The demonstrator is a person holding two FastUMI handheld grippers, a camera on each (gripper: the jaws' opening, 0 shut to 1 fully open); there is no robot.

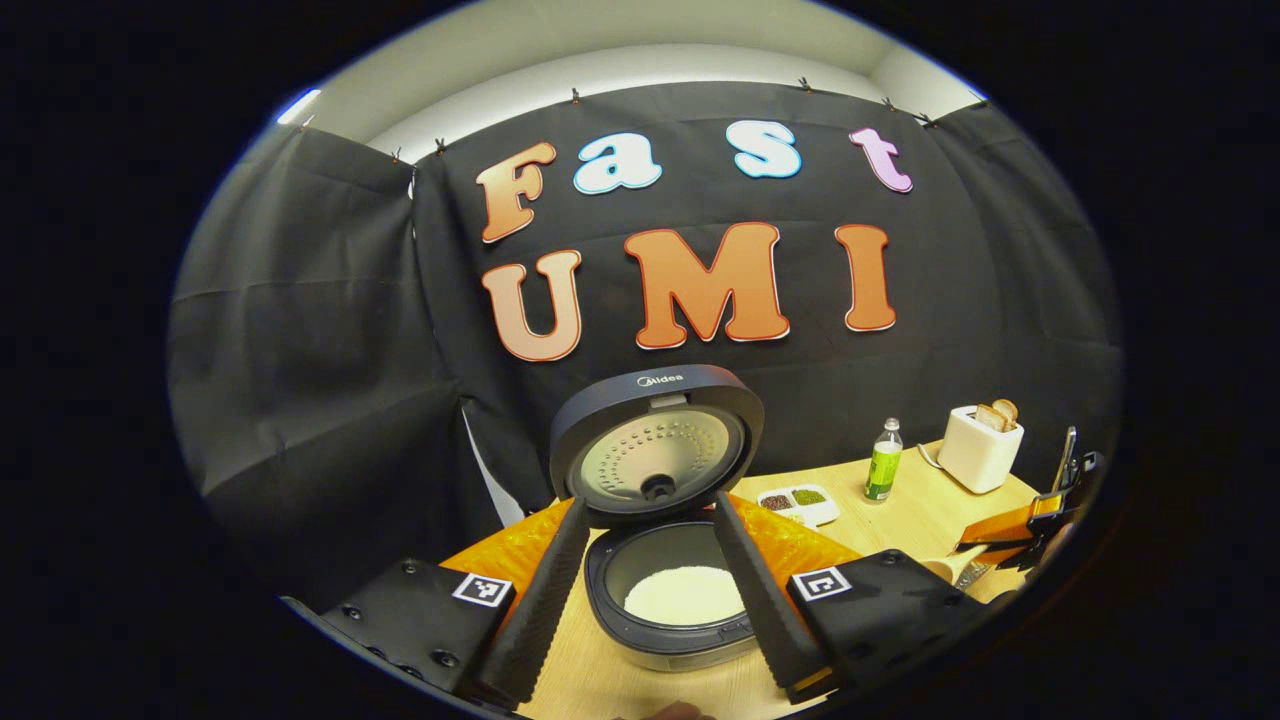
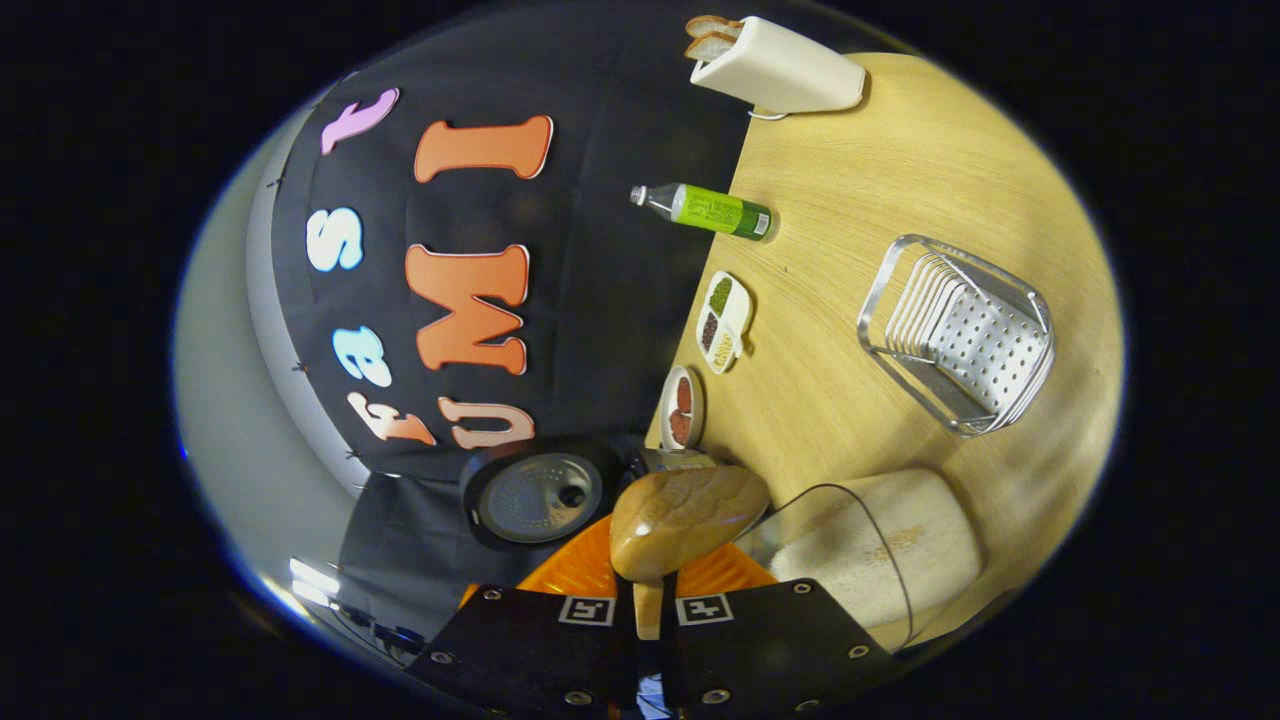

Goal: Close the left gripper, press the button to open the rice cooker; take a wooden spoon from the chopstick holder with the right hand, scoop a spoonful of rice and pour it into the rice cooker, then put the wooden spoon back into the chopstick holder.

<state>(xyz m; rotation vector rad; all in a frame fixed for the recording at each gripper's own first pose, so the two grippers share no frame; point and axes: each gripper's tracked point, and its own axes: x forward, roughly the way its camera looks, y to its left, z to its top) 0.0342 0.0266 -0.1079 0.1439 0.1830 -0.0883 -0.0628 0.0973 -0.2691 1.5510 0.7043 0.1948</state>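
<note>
The rice cooker [image 1: 660,520] stands open on the wooden surface [image 1: 930,510], its dark round lid [image 1: 655,440] tipped up toward the booth wall, showing a perforated metal inner plate with a dark knob at its centre. White rice [image 1: 685,592] lies in the inner pot [image 1: 640,560]. The lid's rim bears the brand name "Midea".

The left claw [image 1: 650,600] hangs just in front of the cooker, its two fingers spread wide to either side of the pot, holding nothing.

In the right gripper view the right claw [image 2: 650,600] is closed on the handle of the wooden spoon [image 2: 685,520]. The handle is almost wholly hidden between the fingers; the glossy brown bowl stands out ahead of them, and whether it carries rice cannot be made out. Just beside it lies a clear container of rice [image 2: 880,550], partly cut off by the claw's body. The metal chopstick holder [image 2: 960,335], perforated and wire-sided, stands well apart on the surface.

Farther back are a divided dish of beans [image 1: 798,503], a green-labelled bottle [image 1: 884,462] whose label is too small to read, and a white toaster [image 1: 982,448] with bread in it. A small bowl of reddish grains [image 2: 682,405] sits near the wall.
</note>
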